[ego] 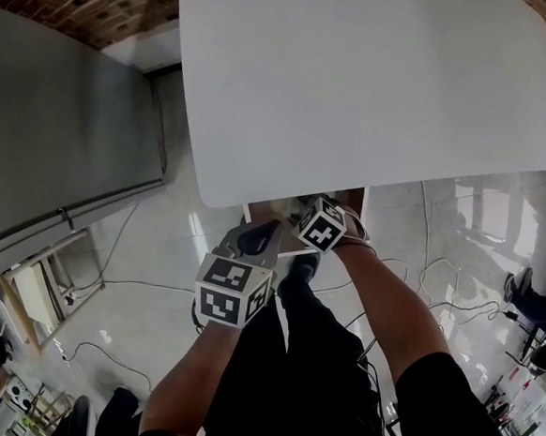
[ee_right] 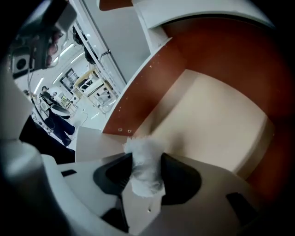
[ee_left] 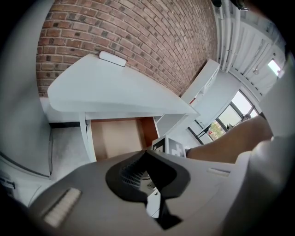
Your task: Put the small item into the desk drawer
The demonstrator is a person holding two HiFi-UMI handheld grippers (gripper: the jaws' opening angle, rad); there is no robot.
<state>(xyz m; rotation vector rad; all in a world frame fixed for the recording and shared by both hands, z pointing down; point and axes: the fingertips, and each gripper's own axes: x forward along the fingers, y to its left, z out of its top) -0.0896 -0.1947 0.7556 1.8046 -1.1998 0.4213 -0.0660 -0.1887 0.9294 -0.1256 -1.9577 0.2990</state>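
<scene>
Small white item (ee_right: pixel 145 173) clamped in right claw (ee_right: pixel 144 156), long axis along jaws, tip toward drawer (ee_right: pixel 216 120); left claw (ee_left: pixel 145 159) together.

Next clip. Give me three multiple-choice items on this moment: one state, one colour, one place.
1. The drawer is: A shut, B open, C taken out.
2. Its inner side walls are: A green, B black, C reddish brown.
3. The white wad is: A lying on the drawer's bottom, B between the right gripper's jaws, C hanging off the drawer's front.
Key: 1 B, its bare bottom shows; 2 C, clear in the right gripper view; 3 B, both pads press on it.
</scene>
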